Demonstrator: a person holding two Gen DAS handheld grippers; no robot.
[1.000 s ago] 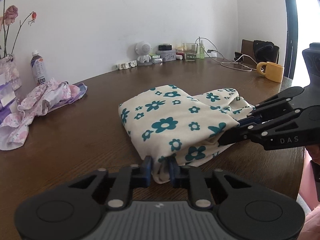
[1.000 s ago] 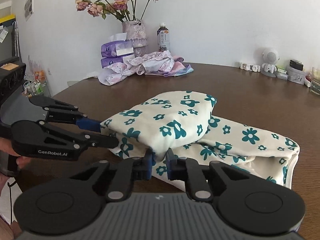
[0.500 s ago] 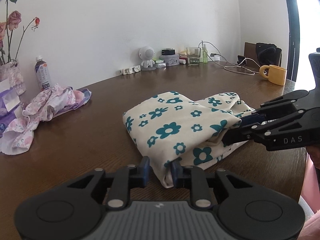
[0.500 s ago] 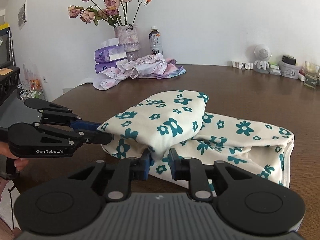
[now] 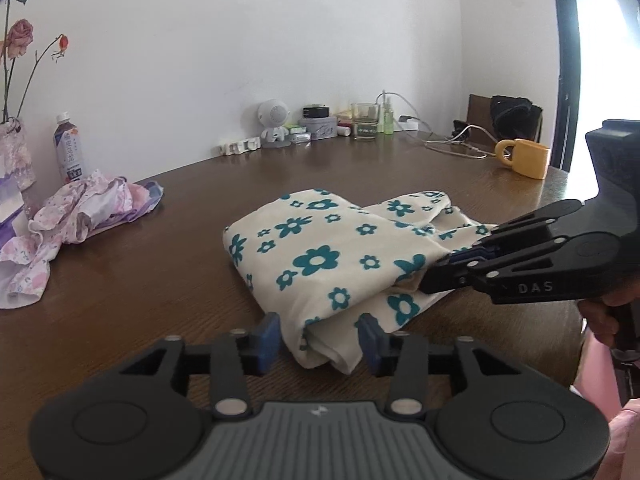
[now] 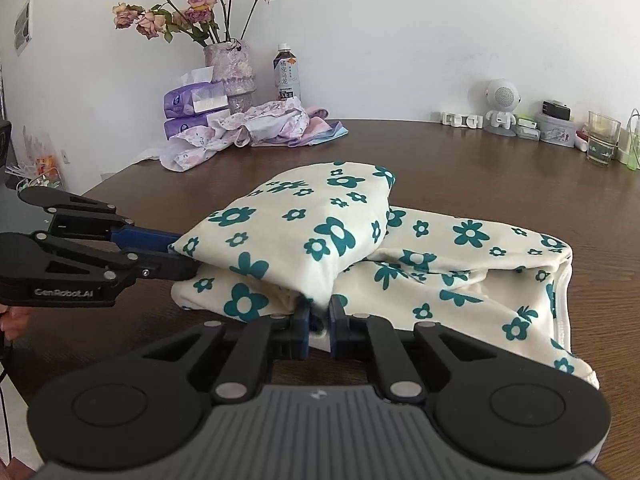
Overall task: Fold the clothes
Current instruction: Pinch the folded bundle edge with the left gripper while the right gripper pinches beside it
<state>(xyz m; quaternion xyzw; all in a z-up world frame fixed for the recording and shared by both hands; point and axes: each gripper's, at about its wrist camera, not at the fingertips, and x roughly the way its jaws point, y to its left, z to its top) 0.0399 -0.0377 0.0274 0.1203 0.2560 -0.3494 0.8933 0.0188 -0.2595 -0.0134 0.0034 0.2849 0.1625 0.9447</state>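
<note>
A: Left wrist view first. The left gripper (image 5: pixel 319 340) sits bottom centre of the frame, its jaws opening, pads standing clear on either side of the near corner of the floral garment (image 5: pixel 320 264). The cloth is between them but not pressed.

B: And the garment itself?

A: Mid-frame on the brown table (image 5: pixel 160 264), folded over on itself. At the right edge, the right gripper (image 5: pixel 430 280) comes in with its tips buried in the fold.

B: How would it handle?

A: Soft, light and floppy, I'd judge; layers could slide apart. Best taken at a corner or hem edge, pinching every layer.

B: Right wrist view?

A: The right gripper (image 6: pixel 319 322) is at lower centre, pads nearly together, pinching a corner of the upper fold. The floral garment (image 6: pixel 320 232) fills the middle and spreads toward the lower right. The left gripper (image 6: pixel 180 254) enters from the left edge, its tips touching the far corner.
</note>
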